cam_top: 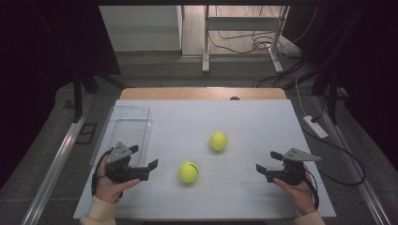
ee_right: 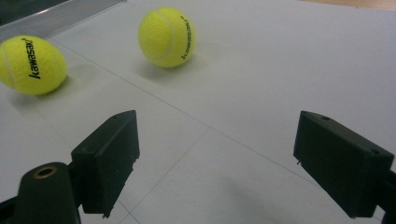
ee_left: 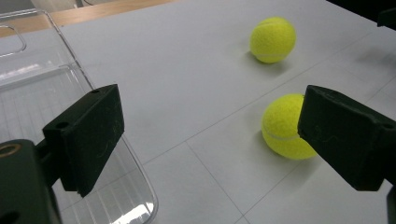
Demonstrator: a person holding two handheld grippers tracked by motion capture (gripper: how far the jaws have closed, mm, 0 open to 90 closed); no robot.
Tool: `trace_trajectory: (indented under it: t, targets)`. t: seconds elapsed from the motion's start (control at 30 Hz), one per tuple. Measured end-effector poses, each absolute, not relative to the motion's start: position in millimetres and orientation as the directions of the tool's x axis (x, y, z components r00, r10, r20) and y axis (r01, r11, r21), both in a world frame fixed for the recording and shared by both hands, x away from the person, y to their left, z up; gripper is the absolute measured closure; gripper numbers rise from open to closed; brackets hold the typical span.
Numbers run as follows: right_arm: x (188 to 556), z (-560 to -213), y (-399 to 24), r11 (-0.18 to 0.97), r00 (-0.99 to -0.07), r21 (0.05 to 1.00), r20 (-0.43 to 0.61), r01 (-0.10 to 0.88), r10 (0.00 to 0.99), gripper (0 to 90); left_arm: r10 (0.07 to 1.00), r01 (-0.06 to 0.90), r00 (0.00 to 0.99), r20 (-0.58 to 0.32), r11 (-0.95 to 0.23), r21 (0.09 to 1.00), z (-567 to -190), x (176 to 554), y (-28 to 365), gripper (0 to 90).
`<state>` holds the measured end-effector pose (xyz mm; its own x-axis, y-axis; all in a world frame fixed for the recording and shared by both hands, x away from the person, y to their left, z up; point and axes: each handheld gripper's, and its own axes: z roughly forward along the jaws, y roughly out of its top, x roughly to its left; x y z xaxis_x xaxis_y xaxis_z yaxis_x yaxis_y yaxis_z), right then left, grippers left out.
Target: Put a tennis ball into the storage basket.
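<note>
Left gripper [cam_top: 144, 158] gapes empty near the desk's [cam_top: 263, 122] front-left corner; right gripper [cam_top: 267, 161] likewise open. Both tennis balls [cam_top: 188, 172] [cam_top: 218, 140] sit mid-desk, clear tray [cam_top: 123, 126] at left edge empty: nothing moved yet.

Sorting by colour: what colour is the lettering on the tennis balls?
Black lettering on the yellow tennis balls, best in the right gripper view.
</note>
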<state>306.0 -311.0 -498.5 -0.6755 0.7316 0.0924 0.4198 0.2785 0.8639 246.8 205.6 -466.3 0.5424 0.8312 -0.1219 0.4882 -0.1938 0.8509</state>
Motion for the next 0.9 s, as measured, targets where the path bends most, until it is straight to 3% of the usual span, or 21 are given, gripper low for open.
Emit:
trace_trajectory:
  t: [0.2, 0.9]
  targets:
    - [305, -499, -311, 0.282, -0.680, 0.863, 0.091, 0.418, 0.728, 14.3, 0.824, 0.491, 0.546, -0.148, -0.172, 0.854, -462, 249, 204, 8.5]
    - [308, -498, -312, 0.281, -0.676, 0.867, 0.084, 0.412, 0.732, 14.5, 0.777, 0.479, 0.621, -0.103, -0.273, 0.834, -450, 263, 166, 8.7]
